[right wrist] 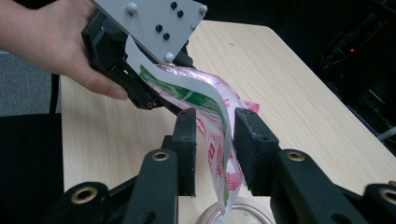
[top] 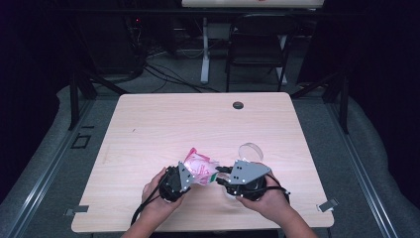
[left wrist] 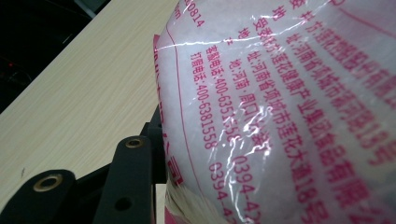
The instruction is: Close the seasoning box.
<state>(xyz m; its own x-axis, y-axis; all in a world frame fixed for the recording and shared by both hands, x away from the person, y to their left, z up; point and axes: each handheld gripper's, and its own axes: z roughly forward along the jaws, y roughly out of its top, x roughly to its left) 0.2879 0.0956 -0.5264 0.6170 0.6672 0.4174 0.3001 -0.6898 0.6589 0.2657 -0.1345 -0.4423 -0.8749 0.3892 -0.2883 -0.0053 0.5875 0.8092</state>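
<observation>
A: Item one, the bag (top: 200,168), a pink-printed packet of white grains: where did we have it?

B: Lifted above the table (top: 148,124), the left gripper (top: 184,174) clamped on its body to steady it.

A: And the right gripper (right wrist: 215,135)?

B: Its jaws flanked the bag's top edge; we could not tell whether they pinched it. Below the bag sat a clear round dish (right wrist: 238,212), seemingly empty, probably meant to catch the grains.
</observation>
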